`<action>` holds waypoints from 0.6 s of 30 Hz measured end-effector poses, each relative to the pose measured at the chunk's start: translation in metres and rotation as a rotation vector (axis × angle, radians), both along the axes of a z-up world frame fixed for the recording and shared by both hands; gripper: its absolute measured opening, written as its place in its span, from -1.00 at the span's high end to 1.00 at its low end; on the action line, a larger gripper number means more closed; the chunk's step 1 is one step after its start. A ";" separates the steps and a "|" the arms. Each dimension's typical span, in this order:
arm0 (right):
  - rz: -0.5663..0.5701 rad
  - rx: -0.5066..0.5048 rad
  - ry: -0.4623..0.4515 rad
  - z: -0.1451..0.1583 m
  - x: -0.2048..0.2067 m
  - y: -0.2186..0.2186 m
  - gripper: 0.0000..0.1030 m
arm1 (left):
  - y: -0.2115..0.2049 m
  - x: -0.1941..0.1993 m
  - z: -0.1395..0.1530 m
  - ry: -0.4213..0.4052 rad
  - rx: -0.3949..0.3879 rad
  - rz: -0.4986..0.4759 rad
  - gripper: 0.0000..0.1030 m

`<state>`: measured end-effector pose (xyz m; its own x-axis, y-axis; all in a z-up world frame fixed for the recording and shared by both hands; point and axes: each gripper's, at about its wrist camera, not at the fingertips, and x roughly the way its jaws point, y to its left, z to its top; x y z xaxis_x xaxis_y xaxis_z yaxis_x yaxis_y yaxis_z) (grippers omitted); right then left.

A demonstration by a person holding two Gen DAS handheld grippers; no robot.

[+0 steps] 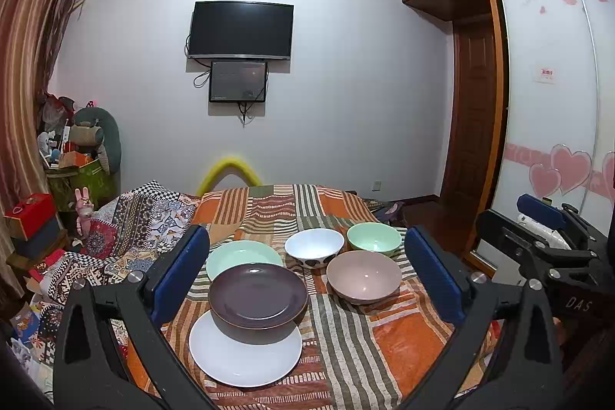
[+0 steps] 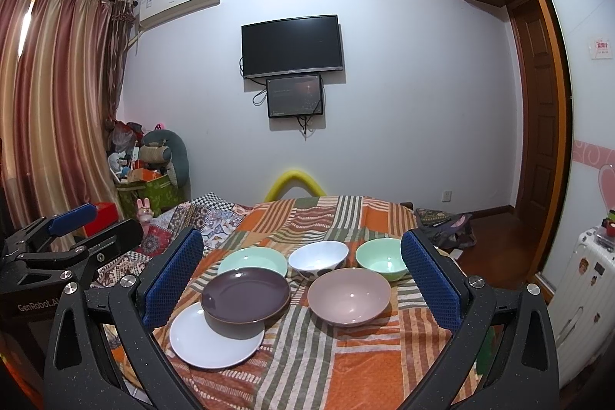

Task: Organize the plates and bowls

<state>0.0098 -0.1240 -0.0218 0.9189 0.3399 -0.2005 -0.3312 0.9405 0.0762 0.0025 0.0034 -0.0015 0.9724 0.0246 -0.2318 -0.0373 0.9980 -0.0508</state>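
On a striped orange cloth lie three plates and three bowls. A dark purple plate (image 1: 258,294) (image 2: 245,293) rests partly on a white plate (image 1: 245,352) (image 2: 215,337), with a mint plate (image 1: 243,253) (image 2: 254,259) behind. A white spotted bowl (image 1: 314,246) (image 2: 318,258), a mint bowl (image 1: 374,238) (image 2: 382,258) and a pink-grey bowl (image 1: 364,275) (image 2: 349,296) sit to the right. My left gripper (image 1: 307,275) is open, held above the near side of the dishes. My right gripper (image 2: 301,289) is also open, holding nothing.
The cloth-covered table (image 1: 346,344) stands against a patterned bedspread (image 1: 127,218) on the left. Boxes and toys (image 1: 80,156) pile up in the left corner. A wardrobe (image 1: 546,95) and door stand on the right, a white suitcase (image 2: 584,291) too.
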 end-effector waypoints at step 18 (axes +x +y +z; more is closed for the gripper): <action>0.003 0.002 -0.002 0.003 -0.002 0.001 -0.99 | 0.000 -0.001 0.002 0.002 -0.003 -0.005 -1.00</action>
<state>0.0075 -0.1226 -0.0188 0.9181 0.3431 -0.1982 -0.3343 0.9393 0.0775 0.0019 0.0035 0.0001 0.9720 0.0193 -0.2342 -0.0329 0.9980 -0.0542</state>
